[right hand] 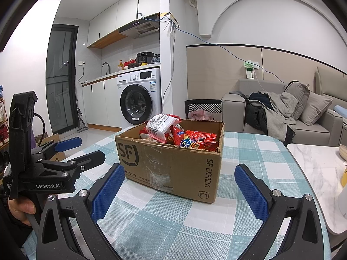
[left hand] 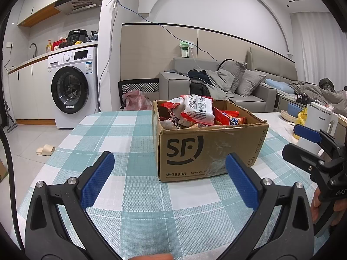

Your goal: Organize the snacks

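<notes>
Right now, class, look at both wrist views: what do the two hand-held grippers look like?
Each hand-held gripper, left and right, has a black plastic frame with silver screws and two fingers faced with textured blue pads. The left one's body reads "GenRobot.AI" in white, and a black cable loops behind it.

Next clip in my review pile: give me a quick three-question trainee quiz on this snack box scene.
1. True or false: both tools are open and hold nothing.
2. Where are the snack packets? A) spread on the tablecloth B) inside the cardboard box C) on the sofa
3. Which packet sits highest in the box?

Key:
1. True: left tool and right tool gape empty.
2. B: cardboard box on the checked tablecloth.
3. The white and red packet.
</notes>
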Available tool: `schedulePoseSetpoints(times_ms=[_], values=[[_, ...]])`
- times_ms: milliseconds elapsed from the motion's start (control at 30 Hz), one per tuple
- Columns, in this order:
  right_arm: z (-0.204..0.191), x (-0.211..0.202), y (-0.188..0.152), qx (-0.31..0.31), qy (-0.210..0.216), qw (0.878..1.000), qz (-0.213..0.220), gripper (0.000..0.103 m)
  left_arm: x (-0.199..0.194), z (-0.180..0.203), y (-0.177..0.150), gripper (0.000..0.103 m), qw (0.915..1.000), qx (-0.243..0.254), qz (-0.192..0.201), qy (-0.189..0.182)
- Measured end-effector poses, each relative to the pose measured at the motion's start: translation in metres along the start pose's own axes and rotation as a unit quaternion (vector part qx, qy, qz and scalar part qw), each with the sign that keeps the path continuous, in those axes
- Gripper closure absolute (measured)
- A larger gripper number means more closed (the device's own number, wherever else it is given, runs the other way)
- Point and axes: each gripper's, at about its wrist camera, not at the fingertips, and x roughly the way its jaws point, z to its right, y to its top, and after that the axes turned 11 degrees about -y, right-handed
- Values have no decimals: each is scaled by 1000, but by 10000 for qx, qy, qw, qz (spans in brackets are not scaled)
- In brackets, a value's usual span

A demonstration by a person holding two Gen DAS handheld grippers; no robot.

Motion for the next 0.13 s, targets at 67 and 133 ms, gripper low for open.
schedulePoseSetpoints(times_ms=[67, 133], values=[[0, 0, 0, -1, -1, 10000, 0, 0, 0, 0, 0, 1, 10000, 5, -1, 5], [0, 0, 0, -1, -1, 10000, 3, 0, 1, 0, 0, 1, 10000, 9, -2, 18]])
